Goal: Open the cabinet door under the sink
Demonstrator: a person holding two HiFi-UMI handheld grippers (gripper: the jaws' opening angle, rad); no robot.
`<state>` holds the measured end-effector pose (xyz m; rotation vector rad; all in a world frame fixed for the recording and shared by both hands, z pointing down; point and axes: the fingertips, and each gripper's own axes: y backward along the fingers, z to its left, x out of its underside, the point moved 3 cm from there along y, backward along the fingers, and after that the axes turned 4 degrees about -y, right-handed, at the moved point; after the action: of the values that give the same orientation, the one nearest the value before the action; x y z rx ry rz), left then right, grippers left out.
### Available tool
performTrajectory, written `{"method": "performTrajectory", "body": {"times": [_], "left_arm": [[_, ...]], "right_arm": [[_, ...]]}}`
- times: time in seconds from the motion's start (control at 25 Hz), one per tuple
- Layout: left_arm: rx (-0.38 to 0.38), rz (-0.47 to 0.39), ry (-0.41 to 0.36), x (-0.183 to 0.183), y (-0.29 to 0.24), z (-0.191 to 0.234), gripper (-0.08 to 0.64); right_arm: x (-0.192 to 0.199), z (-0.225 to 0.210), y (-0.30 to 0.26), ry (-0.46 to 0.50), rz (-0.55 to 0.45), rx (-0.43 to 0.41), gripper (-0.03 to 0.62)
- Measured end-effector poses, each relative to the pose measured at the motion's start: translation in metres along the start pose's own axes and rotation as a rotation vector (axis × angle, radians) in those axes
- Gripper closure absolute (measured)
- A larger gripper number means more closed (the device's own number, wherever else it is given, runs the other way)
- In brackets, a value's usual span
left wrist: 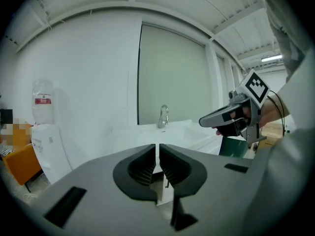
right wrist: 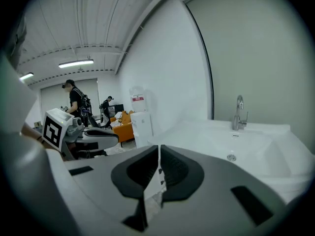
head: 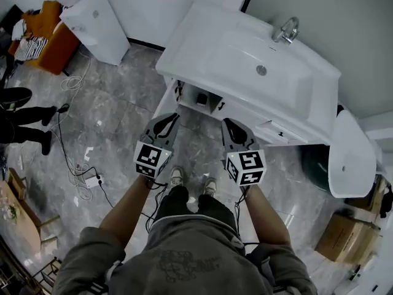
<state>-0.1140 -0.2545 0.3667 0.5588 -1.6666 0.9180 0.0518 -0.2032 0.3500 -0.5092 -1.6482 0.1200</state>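
Note:
A white basin (head: pixel 245 60) with a chrome tap (head: pixel 287 29) tops the vanity in front of me. Under it the cabinet (head: pixel 199 97) shows a dark opening, with a white door panel (head: pixel 164 103) standing out at its left. My left gripper (head: pixel 172 118) and right gripper (head: pixel 227 124) hang side by side in the air before the cabinet, touching nothing. The left gripper (left wrist: pixel 157 149) is shut and empty, pointing at the tap (left wrist: pixel 163 116) over the basin edge. The right gripper (right wrist: pixel 159 151) is also shut with nothing in it, beside the basin (right wrist: pixel 241 146).
A white water dispenser (head: pixel 98 23) and an orange chair (head: pixel 46 32) stand at the far left. Cables (head: pixel 80 171) trail over the grey floor. A toilet (head: pixel 350 155) and a cardboard box (head: pixel 344 238) sit to the right. People (right wrist: pixel 74 100) stand in the background.

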Motion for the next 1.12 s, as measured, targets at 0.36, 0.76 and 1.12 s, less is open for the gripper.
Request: {"method": "performTrajectory", "body": {"times": [0.36,0.76,1.12], "left_arm": [[0.034,-0.156,-0.093,-0.094,0.02,-0.038,0.526],[0.016,-0.241,-0.198,-0.181,0.06,-0.073,0.526],[0.004,-0.315,-0.138,-0.222,0.085,-0.083,0.526]], "right_arm": [[-0.079,-0.002,0.073,-0.006,-0.139,0.006,0.558],[-0.146,0.02,0.154,0.09,-0.292,0.009,0.558],[-0.188,0.034,0.216,0.186,-0.409,0.004,0.558]]}}
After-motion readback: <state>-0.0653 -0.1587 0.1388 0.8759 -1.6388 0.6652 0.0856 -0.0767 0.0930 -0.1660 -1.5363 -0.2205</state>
